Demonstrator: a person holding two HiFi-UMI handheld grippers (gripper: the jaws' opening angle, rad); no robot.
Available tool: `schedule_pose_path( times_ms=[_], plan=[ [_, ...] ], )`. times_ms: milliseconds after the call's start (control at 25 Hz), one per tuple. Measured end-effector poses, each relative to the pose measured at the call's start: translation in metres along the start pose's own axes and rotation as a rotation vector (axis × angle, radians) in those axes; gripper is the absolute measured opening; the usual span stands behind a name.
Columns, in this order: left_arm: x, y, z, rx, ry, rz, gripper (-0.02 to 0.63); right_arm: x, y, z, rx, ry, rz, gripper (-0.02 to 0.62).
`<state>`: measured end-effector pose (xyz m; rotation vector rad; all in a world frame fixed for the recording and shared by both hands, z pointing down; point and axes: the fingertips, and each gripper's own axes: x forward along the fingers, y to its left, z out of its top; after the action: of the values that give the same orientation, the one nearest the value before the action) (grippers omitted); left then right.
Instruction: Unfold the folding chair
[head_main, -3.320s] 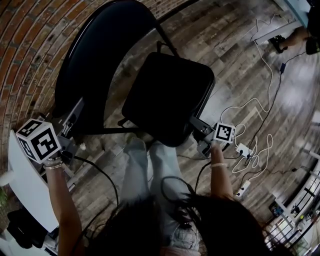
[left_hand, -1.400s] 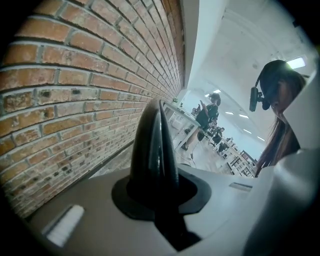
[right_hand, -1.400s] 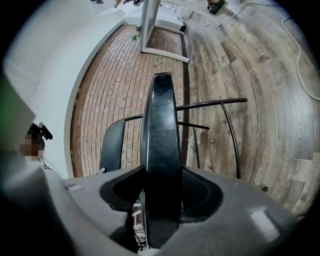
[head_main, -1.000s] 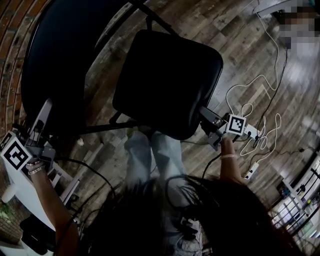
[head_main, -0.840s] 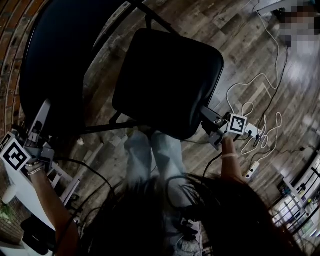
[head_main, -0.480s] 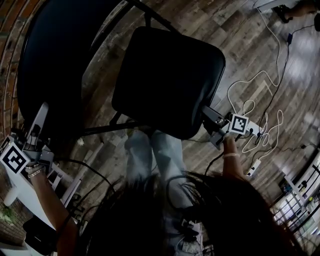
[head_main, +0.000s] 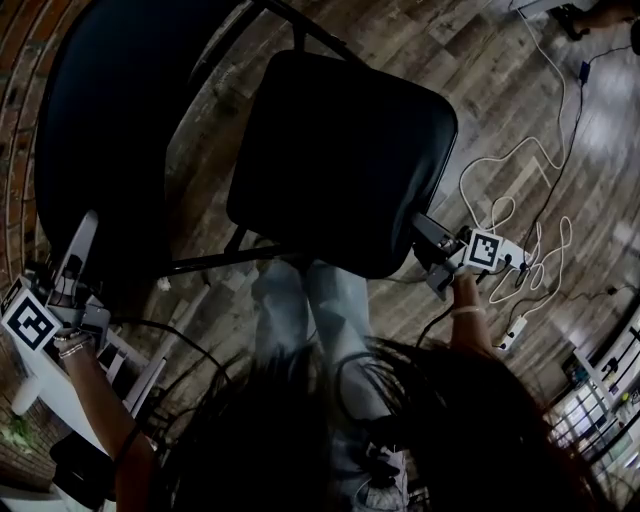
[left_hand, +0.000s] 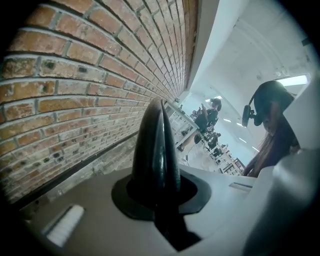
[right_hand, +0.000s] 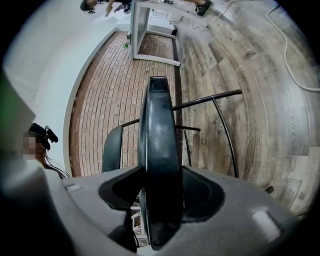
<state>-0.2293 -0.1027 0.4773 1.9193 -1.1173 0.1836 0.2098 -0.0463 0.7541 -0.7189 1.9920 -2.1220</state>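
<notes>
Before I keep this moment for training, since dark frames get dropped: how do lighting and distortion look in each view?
Head view: underexposed, seat and backrest near-black, floor curved by the lens. Left gripper view: brick wall well lit, far room washed out, backrest edge a dark shape. Right gripper view: evenly lit, floor planks bowed, corners vignetted.
</notes>
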Motion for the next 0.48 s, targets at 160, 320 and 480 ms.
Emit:
schedule_pose_path(
  times_ms=[160, 320, 480],
  plan=[
    [0.002, -0.002, -0.004, -0.002, 0.002, -0.004, 0.054, -0.006, -0.007, 0.0, 0.009, -0.02, 0.0, 0.224],
    [0.004, 0.0, -0.005, -0.007, 0.003, -0.01, 0.055, -0.008, -0.013, 0.001, 0.014, -0.03, 0.002, 0.225],
    [0.007, -0.003, -0.007, -0.011, 0.002, -0.012, 0.054, -0.009, -0.016, 0.002, 0.025, -0.019, 0.011, 0.225]
  ],
)
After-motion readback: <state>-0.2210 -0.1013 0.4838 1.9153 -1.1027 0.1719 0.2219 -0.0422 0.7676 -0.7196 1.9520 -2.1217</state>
